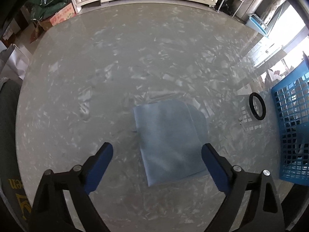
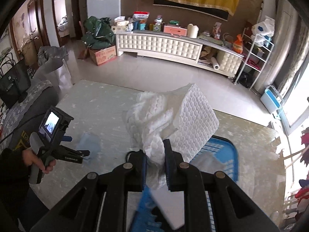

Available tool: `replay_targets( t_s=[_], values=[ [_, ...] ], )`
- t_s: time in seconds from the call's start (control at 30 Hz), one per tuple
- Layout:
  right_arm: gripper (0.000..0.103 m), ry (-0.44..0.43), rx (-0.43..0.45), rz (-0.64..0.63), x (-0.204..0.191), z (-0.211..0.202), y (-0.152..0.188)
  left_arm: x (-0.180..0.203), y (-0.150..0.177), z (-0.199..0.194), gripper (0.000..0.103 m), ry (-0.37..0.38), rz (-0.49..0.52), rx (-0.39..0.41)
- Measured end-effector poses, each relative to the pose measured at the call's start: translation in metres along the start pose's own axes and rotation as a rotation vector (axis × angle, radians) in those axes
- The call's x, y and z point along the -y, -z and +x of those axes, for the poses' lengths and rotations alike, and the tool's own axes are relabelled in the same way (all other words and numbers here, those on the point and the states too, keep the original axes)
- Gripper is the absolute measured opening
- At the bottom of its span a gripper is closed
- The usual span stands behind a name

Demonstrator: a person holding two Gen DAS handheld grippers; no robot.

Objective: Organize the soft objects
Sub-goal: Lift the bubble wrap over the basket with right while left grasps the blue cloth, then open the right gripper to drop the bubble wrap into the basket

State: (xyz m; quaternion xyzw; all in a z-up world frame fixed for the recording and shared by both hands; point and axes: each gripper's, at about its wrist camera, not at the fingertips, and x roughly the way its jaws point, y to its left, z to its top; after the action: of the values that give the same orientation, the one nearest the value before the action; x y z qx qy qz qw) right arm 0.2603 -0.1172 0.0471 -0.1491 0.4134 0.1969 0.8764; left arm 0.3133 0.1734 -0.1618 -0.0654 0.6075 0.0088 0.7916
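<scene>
Tissues, a white bumpy stack, hang pinched in the right gripper above the blue basket. Left gripper (fingers spread wide) hovers over a folded blue cloth on the table.

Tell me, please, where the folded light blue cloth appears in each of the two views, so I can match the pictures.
Left wrist view: the blue cloth lies flat on the marble table, lower centre, ahead of the open left gripper.
Right wrist view: the same cloth shows small at lower left, beside the left gripper.
Shared landmark: the blue basket, to the right of the cloth in both.
</scene>
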Motion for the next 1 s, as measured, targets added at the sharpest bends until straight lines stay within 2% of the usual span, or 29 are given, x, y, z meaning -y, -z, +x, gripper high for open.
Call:
replay_targets(
  t_s=[0.1, 0.17, 0.3, 0.4, 0.47, 0.57, 0.63, 0.77, 1.0],
  values=[
    [0.014, 0.014, 0.000, 0.020, 0.011, -0.003, 0.004, 0.006, -0.002, -0.001, 0.082, -0.011, 0.012, -0.002],
    [0.014, 0.022, 0.002, 0.039, 0.018, -0.005, 0.007, 0.010, -0.003, -0.002, 0.071, -0.038, 0.016, -0.005],
    [0.014, 0.040, -0.007, 0.059, 0.031, -0.008, 0.012, 0.008, -0.009, -0.002, 0.056, -0.065, -0.001, -0.009],
    [0.014, 0.053, -0.025, 0.062, 0.034, -0.005, 0.015, 0.009, -0.013, -0.004, 0.043, -0.056, 0.001, -0.017],
    [0.014, 0.056, -0.040, 0.065, 0.036, -0.001, 0.019, 0.010, -0.013, -0.006, 0.029, -0.041, 0.015, -0.019],
    [0.014, 0.054, -0.074, 0.072, 0.039, 0.011, 0.025, 0.011, -0.011, -0.011, 0.016, -0.020, 0.033, -0.009],
    [0.015, 0.055, -0.099, 0.078, 0.040, 0.021, 0.029, 0.016, -0.010, -0.011, 0.015, -0.021, 0.042, -0.003],
    [0.015, 0.053, -0.158, 0.097, 0.041, 0.045, 0.036, 0.019, -0.010, -0.010, 0.005, -0.002, 0.045, -0.013],
    [0.016, 0.053, -0.238, 0.093, 0.031, 0.074, 0.042, 0.015, 0.002, -0.011, 0.004, 0.017, 0.018, -0.002]
  ],
)
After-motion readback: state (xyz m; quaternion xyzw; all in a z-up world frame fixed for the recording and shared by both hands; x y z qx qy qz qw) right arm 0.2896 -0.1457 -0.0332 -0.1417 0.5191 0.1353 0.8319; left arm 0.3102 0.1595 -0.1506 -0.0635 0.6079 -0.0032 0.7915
